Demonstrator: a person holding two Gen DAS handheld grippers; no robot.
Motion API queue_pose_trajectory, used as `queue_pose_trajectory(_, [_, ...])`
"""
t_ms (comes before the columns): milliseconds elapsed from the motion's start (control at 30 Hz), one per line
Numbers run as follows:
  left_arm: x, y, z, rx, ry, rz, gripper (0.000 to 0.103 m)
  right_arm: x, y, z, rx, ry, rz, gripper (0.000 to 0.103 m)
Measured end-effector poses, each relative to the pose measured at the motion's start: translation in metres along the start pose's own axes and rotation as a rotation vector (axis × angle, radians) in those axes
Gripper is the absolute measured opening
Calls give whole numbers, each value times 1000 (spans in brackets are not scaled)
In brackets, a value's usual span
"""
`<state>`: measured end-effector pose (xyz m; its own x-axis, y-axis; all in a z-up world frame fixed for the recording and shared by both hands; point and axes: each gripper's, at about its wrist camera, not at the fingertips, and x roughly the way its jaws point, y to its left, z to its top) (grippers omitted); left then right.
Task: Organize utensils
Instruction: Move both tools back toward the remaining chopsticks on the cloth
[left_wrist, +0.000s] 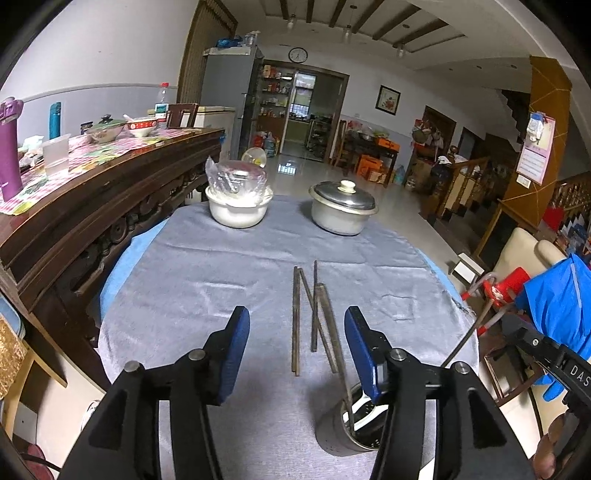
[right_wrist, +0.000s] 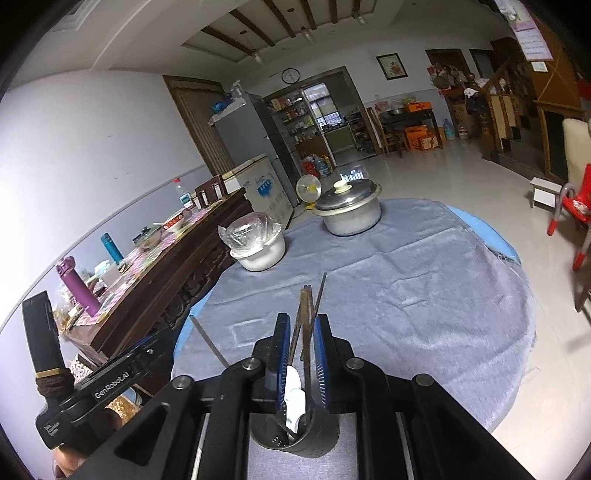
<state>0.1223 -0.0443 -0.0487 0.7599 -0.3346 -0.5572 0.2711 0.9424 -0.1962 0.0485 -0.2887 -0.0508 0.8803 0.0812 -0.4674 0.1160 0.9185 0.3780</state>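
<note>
Utensil sort, partly done. The holder (left_wrist: 345, 428), a perforated metal cup, stood at the near edge of the table (left_wrist: 207, 266) on the grey cloth. It already held a white spoon (right_wrist: 293, 391) and at least one chopstick leaning out of it.

Left gripper (left_wrist: 297, 343): jaws stood apart, nothing between the pads. It hovered over the loose chopsticks (left_wrist: 314, 317), which lay in a rough bundle near the table's middle, just beyond the holder. I could not count them exactly; several overlapped.

Right gripper (right_wrist: 302, 347): jaws nearly closed, directly above the holder. Chopsticks showed in the narrow gap between its pads, but whether the pads pressed on them or they merely lay behind on the cloth could not be told from the right wrist view.

A lidded pot (left_wrist: 341, 212) and a covered bowl (left_wrist: 238, 206) stood at the far edge, untouched.

Judgement: roughly midway. The loose chopsticks remained to be gathered and stood in the holder.
</note>
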Motion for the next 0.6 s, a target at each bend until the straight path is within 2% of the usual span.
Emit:
queue_pose_trajectory(100, [1,5,1,-6,1,13,58,2,-4,-1,15,11,-10,15])
queue_pose_trajectory(600, [12,32,2,-46,15,86,58,12,-29,-3,75,50,-52,15])
